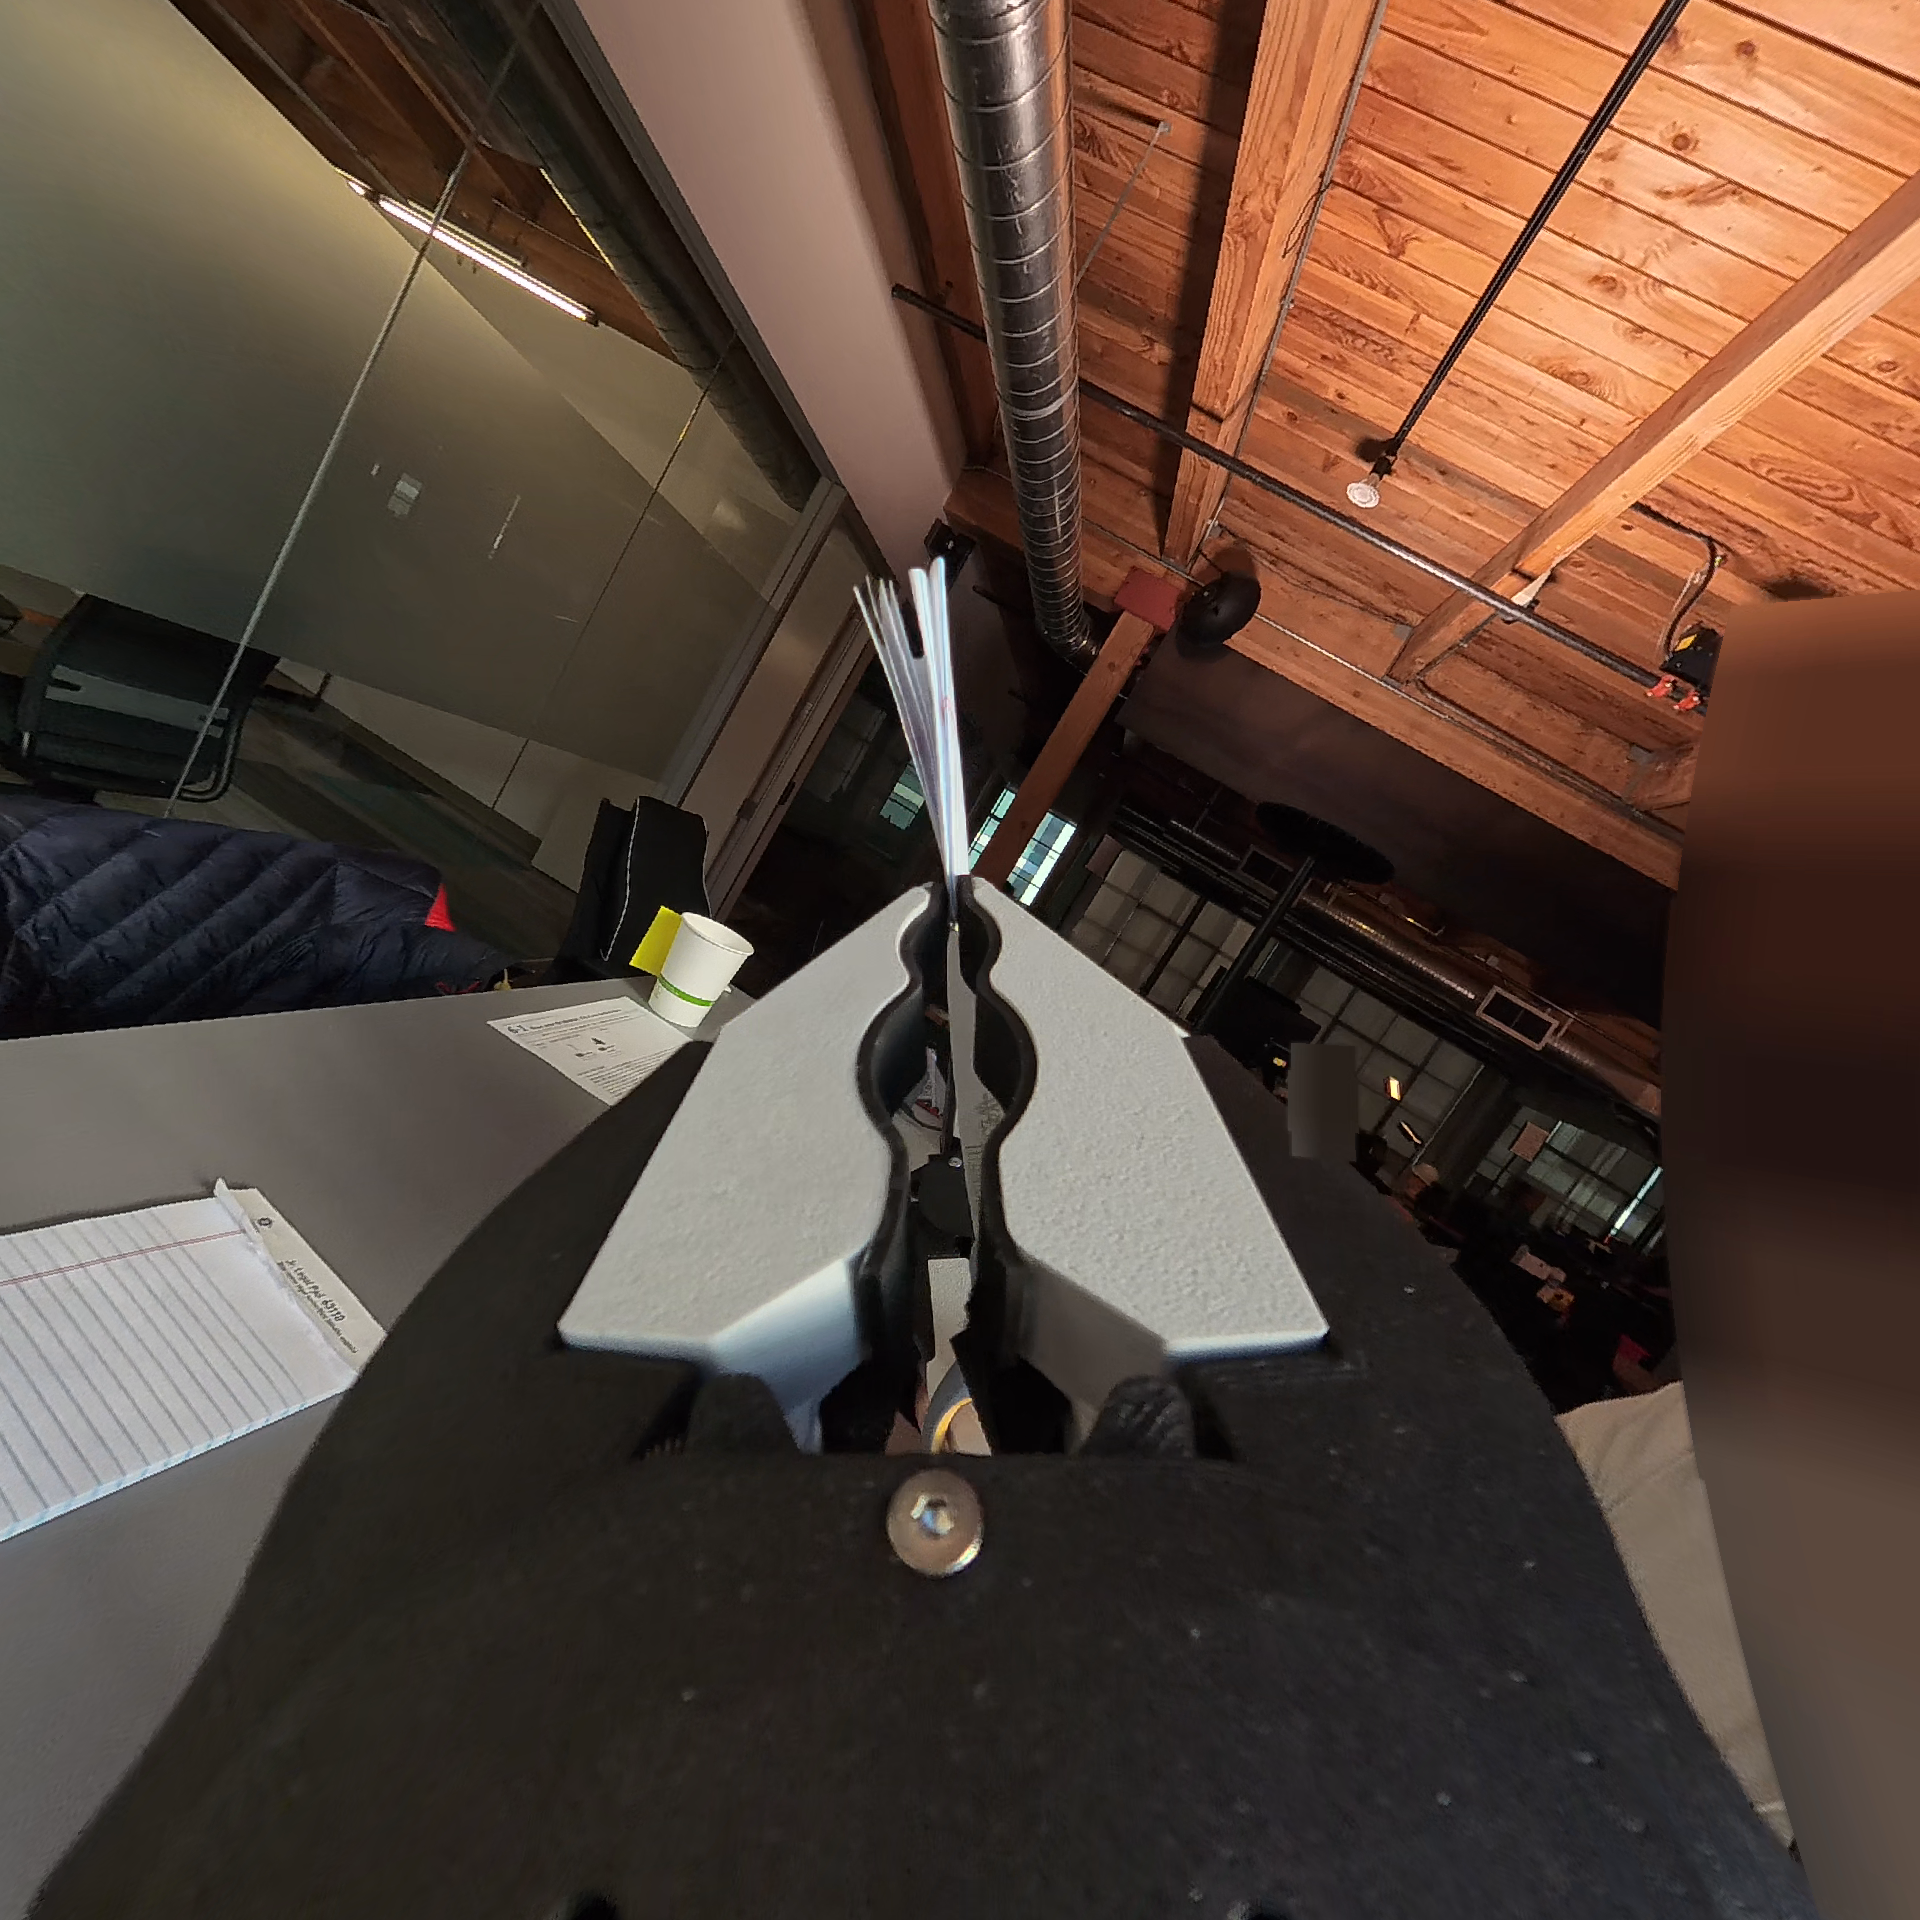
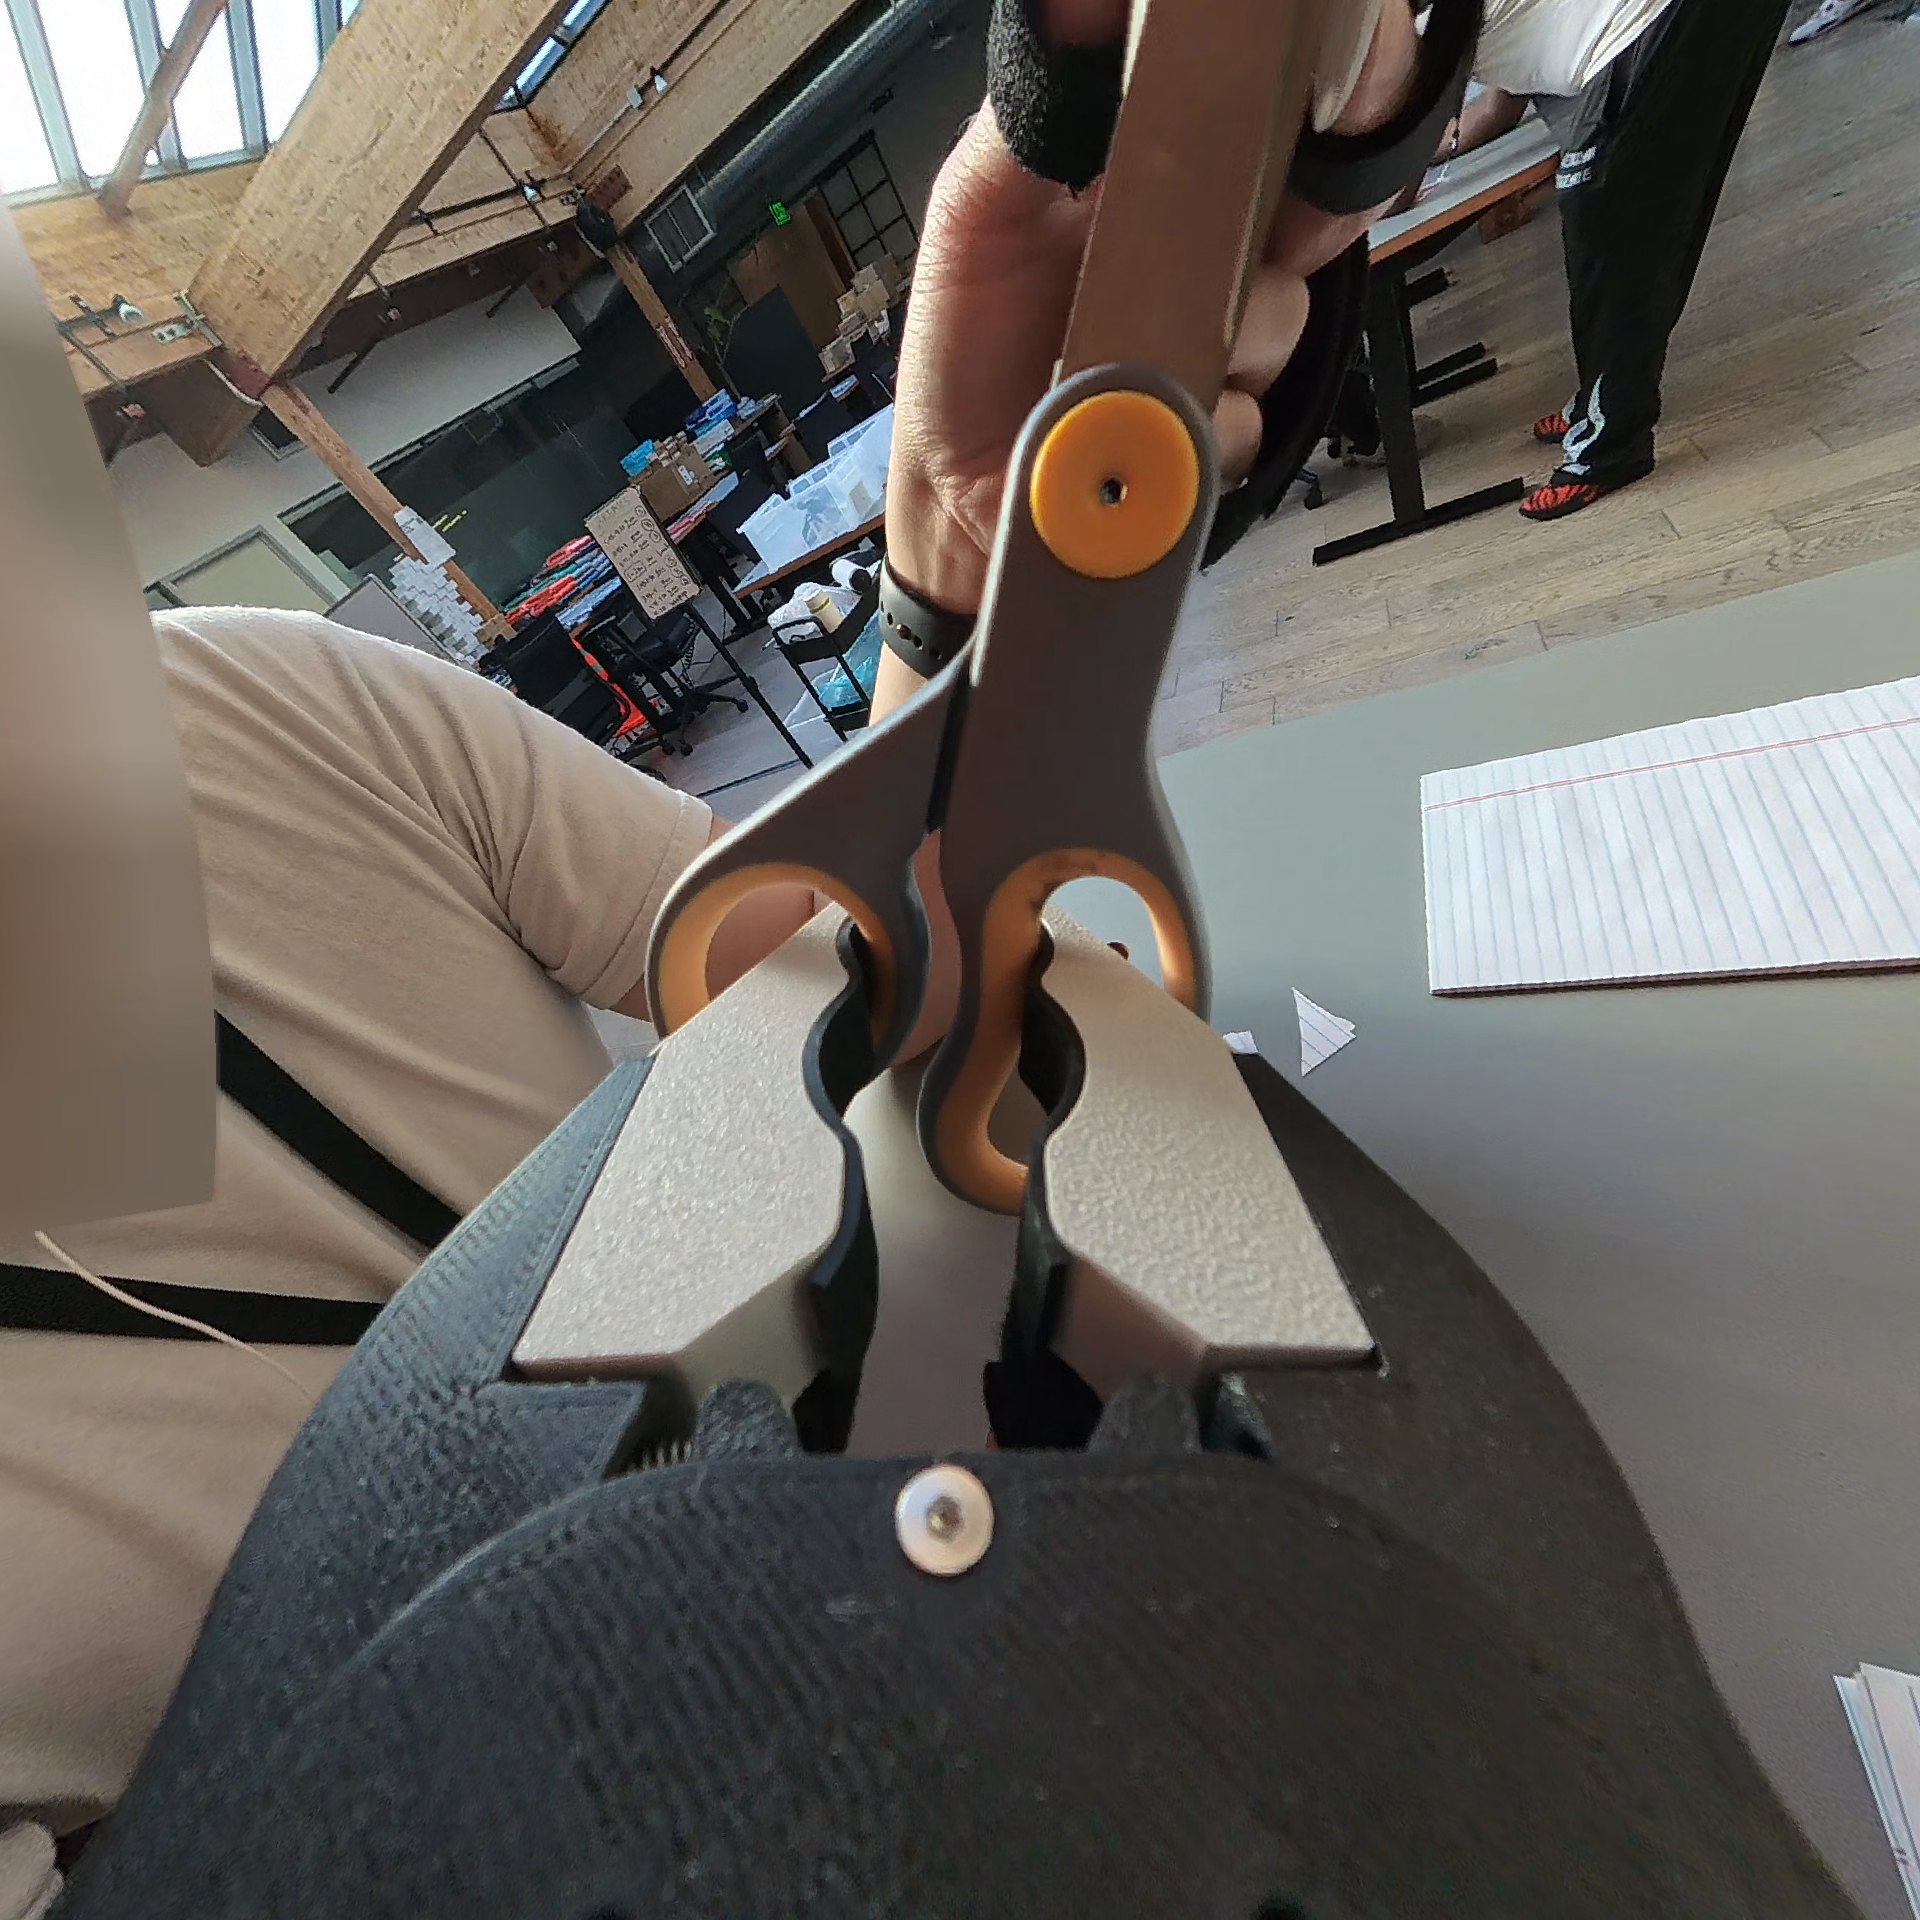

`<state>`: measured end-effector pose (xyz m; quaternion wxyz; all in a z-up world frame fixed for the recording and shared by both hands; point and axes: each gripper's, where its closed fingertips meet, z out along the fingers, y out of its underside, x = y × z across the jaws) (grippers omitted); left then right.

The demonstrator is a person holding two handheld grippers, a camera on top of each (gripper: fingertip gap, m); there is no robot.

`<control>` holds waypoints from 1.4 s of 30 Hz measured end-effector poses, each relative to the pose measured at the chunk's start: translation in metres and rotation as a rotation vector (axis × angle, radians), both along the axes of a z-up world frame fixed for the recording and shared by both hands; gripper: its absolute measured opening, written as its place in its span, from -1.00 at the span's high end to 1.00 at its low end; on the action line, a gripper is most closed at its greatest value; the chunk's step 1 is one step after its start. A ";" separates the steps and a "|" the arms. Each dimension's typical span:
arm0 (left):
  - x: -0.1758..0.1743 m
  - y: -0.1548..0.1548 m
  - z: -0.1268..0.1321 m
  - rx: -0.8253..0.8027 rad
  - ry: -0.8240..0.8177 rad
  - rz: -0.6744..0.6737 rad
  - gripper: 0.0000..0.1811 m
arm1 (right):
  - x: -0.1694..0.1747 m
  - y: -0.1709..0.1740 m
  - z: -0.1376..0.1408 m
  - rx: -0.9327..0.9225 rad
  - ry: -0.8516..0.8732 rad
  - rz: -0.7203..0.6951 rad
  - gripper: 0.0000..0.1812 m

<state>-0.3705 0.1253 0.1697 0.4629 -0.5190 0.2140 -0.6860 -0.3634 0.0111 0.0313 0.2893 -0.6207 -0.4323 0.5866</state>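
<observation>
My left gripper (image 1: 954, 902) points up toward the ceiling and is shut on a thin bundle of paper sheets (image 1: 928, 717), seen edge-on and fanned out above the tips. My right gripper (image 2: 951, 951) is shut on the handles of grey and orange scissors (image 2: 1060, 727). Each finger sits in a handle loop, and the inner handle bars are between the fingers. The blades (image 2: 1174, 208) are together and point up past the orange pivot (image 2: 1114, 483). Behind the blades a hand (image 2: 977, 343) with a black wristband holds the other gripper, only partly in view.
A lined pad (image 1: 135, 1340) lies on the grey table (image 1: 312, 1091); it also shows in the right wrist view (image 2: 1683, 852). Paper scraps (image 2: 1322, 1029) and a paper stack (image 2: 1886, 1787) lie nearby. A paper cup (image 1: 701, 966), a printed sheet (image 1: 587, 1044) and a dark jacket (image 1: 208, 914) are farther back. A person (image 2: 1642, 260) stands beyond. The grippers' ends are close to 20 centimetres from one another.
</observation>
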 end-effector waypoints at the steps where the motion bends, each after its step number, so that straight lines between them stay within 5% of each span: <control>1: 0.000 0.000 0.000 -0.001 -0.001 0.002 1.00 | 0.000 0.000 0.001 0.000 0.007 0.003 0.76; 42: -0.004 0.005 -0.010 -0.056 0.023 -0.035 1.00 | 0.012 -0.007 0.013 0.081 0.036 0.022 0.57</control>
